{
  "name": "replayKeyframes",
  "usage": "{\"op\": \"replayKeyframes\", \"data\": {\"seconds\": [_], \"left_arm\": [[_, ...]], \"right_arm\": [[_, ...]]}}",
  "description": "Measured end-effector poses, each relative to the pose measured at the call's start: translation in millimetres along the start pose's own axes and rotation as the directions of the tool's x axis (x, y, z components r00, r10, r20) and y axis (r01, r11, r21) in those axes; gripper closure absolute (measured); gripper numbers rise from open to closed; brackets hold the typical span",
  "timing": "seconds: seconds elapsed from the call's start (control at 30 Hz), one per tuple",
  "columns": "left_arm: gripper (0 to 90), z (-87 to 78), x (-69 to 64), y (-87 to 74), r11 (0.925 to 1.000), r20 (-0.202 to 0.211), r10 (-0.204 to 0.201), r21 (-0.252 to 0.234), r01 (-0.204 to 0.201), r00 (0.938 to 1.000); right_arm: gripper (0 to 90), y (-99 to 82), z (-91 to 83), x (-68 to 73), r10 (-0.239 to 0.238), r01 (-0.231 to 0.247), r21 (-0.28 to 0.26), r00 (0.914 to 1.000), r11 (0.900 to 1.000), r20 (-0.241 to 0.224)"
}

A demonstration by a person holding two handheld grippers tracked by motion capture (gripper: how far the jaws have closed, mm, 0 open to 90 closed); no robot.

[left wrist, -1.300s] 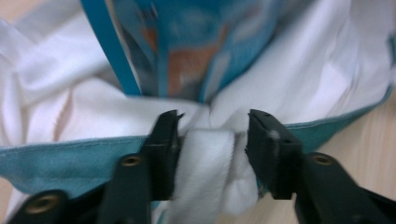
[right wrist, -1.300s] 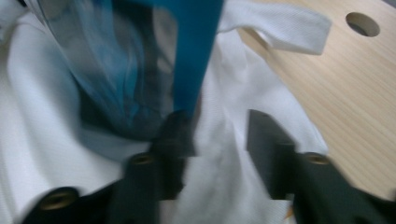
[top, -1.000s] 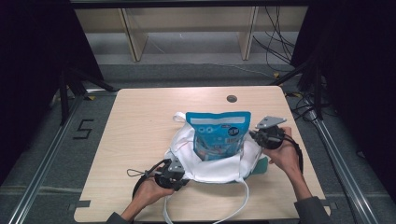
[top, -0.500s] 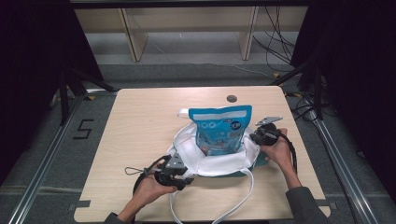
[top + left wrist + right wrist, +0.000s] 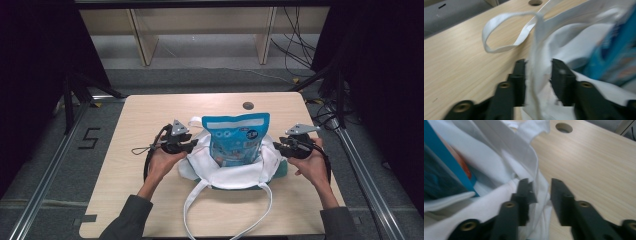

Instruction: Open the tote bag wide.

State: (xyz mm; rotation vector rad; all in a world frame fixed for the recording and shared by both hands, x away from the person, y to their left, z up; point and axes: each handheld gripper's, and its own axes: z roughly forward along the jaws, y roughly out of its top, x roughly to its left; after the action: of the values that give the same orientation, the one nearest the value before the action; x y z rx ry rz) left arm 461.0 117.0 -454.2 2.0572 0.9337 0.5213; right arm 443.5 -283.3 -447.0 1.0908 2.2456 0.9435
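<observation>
Spreading across the tabletop, the white tote bag lay at its middle, and everything else is placed from it. Its long handle loop trailed off its near side toward the person. A blue pouch stood upright inside the bag's mouth, top half above the rim, leaning slightly.

Risks, as judged: the cloth was thin and bunched, so either rim could slip out if the two sides were pulled apart unevenly. The pouch could then tip over onto the tabletop beyond the bag. The loose handle could also snag under a forearm if the bag were lifted.

The left tongs sat at the bag's left rim. Its jaws had just been closing and stood fairly narrow, with a fold of white cloth between them filling the gap, so it read as pinching the rim.

The right tongs sat at the bag's right rim. Its jaws had also just been closing, likewise narrow, with the bag's edge bunched between them. It looked pinched there too, though less surely, since the picture was blurred.
</observation>
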Motion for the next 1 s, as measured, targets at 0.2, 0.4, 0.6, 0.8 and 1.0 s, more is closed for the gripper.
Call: {"op": "replayKeyframes", "data": {"seconds": [0.2,0.4,0.6,0.8,1.0], "left_arm": [[83.4,29.9,9.3,-11.1,0.9994,-0.038,-0.008,0.034,0.009,0.9993],[83.7,53.9,11.5,-33.5,0.9976,-0.025,-0.022,0.065,0.024,0.9994],[67.9,46.5,16.3,-29.9,0.9948,-0.053,-0.083,0.056,0.086,0.9952],[46.3,8.5,8.9,-3.9,0.9868,-0.021,-0.146,-0.073,0.145,0.9890],[62.4,-22.5,-20.3,-0.4,0.9967,0.058,-0.049,-0.062,0.053,0.9971]], "right_arm": [[86.9,-9.7,22.7,-4.7,0.004,-0.004,0.019,0.9999,0.9998,-0.012],[87.3,-19.3,45.0,5.3,-0.002,0.000,0.079,0.9997,0.9968,0.025],[82.2,-18.5,44.0,3.9,0.033,-0.034,0.078,0.9994,0.9964,0.006],[54.0,-7.0,26.8,3.4,0.052,-0.053,0.036,0.9981,0.9979,0.035],[53.7,2.5,-13.2,17.3,0.014,-0.016,-0.033,0.9984,0.9993,-0.055]]}}
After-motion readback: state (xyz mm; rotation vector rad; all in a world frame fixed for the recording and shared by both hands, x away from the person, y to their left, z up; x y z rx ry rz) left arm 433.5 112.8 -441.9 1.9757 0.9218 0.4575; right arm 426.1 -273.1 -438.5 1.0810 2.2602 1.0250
